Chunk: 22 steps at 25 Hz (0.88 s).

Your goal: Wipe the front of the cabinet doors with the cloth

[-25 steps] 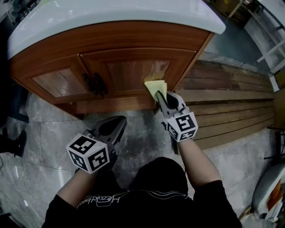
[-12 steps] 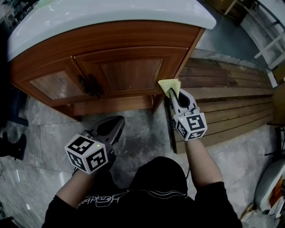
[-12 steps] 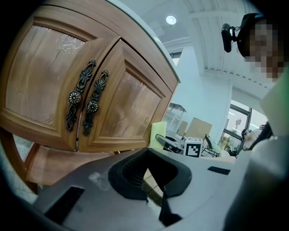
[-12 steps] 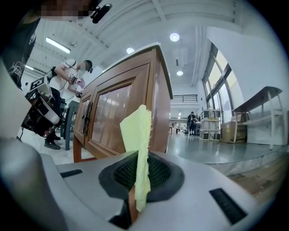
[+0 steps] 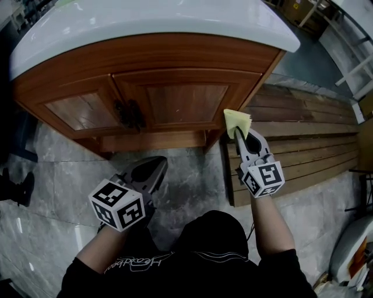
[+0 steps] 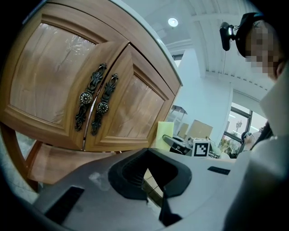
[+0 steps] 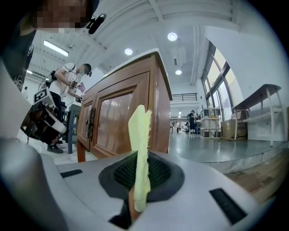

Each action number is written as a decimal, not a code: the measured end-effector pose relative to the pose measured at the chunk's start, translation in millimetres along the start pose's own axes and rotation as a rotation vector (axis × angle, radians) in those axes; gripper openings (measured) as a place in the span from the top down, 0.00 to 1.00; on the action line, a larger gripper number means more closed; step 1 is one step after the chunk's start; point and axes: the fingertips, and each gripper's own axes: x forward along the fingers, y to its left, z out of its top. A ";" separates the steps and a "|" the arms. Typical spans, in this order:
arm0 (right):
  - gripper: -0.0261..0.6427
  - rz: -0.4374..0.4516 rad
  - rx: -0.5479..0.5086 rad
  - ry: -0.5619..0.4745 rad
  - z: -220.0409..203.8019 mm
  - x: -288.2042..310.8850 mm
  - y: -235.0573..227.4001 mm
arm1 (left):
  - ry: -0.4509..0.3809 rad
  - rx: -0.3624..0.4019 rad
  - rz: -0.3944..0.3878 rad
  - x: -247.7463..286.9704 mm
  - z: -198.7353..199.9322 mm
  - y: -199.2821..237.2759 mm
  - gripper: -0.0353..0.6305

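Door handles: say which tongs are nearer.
Left. The left tongs sit in front of the door handles; the right tongs, holding the cloth, are at the right corner of the cabinet.

The cloth (image 5: 237, 121) pinched in the right gripper (image 5: 239, 132) is a soft, matt, pale-yellow fabric with a fuzzy edge. That gripper and the left gripper (image 5: 155, 167) both have smooth, matt grey plastic shells, with dark, cross-hatched pads (image 7: 159, 173). Ahead of the jaws the cabinet doors (image 5: 186, 103) are wood under a glossy varnish, with dark ornate metal handles (image 5: 129, 113) and a smooth, glossy white countertop (image 5: 145, 17); below the left gripper the floor (image 5: 58, 192) is polished grey stone-look tile, and below the right lie rough, unvarnished wooden planks (image 5: 303, 145).
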 end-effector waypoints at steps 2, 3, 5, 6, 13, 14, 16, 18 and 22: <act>0.90 0.023 0.048 -0.003 8.4 -4.8 12.6 | -0.010 -0.004 -0.005 -4.2 0.7 3.0 0.94; 0.90 0.045 0.075 -0.008 13.1 -7.4 19.9 | -0.017 -0.007 -0.005 -6.9 0.5 5.2 0.94; 0.90 0.112 0.132 -0.017 22.6 -11.2 36.5 | -0.034 -0.018 0.000 -13.1 0.9 11.7 0.94; 0.90 0.155 0.158 -0.016 26.5 -12.5 46.2 | -0.043 -0.026 0.001 -16.3 1.7 15.3 0.94; 0.90 0.432 0.245 0.103 59.0 -12.0 127.1 | -0.045 -0.100 0.039 -35.6 17.1 25.1 0.94; 0.90 0.460 0.255 0.129 65.3 -14.8 137.3 | -0.035 -0.127 0.042 -40.0 19.3 22.4 0.94; 0.90 0.505 0.250 0.181 79.5 -21.0 151.1 | -0.020 -0.165 0.050 -48.6 28.8 15.5 0.94; 0.90 0.546 0.244 0.222 96.4 -28.0 158.8 | -0.006 -0.167 0.061 -58.8 44.8 6.9 0.94; 0.90 0.614 0.268 0.285 144.2 -43.7 175.9 | -0.005 -0.158 0.094 -88.2 91.1 -10.4 0.94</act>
